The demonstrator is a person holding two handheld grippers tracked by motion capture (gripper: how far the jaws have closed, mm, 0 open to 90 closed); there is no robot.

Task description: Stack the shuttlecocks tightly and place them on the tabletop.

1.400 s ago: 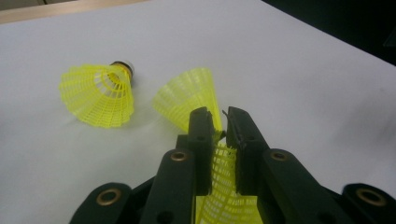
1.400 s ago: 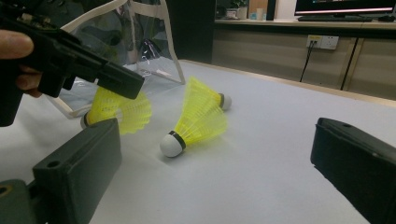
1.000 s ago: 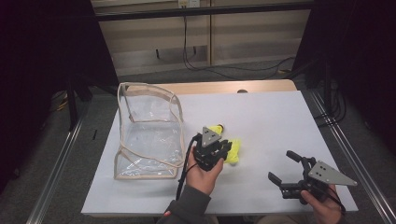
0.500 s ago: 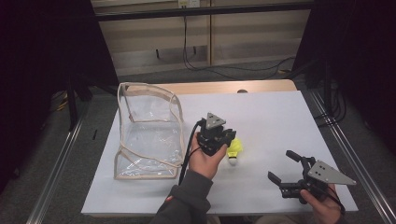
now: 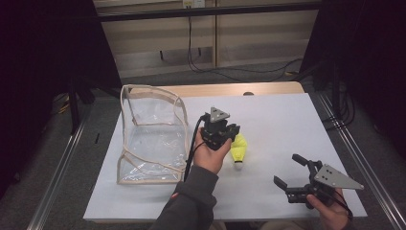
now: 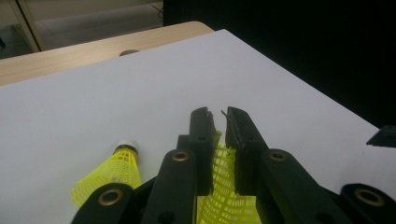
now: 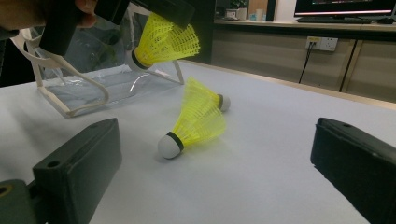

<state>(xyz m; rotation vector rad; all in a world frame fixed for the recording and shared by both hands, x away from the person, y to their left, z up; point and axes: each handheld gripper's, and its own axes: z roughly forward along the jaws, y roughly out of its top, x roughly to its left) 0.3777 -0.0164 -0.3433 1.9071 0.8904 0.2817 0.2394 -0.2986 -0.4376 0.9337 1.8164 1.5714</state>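
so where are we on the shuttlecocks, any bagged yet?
Done: none visibly bagged; the clear pouch looks empty. In hand: the left claw is shut on one yellow shuttlecock's skirt, lifted off the table near the pouch. Left: two more shuttlecocks lie on the white table, one nearer the right claw, one behind it. The right claw is open, holding nothing.

no readable text, label or number shows anywhere.

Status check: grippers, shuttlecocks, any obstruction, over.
Left gripper shut on yellow plastic shuttlecock, lifted. Right gripper open, low. Two yellow shuttlecocks lie on white table. Clear plastic bag unobstructed.
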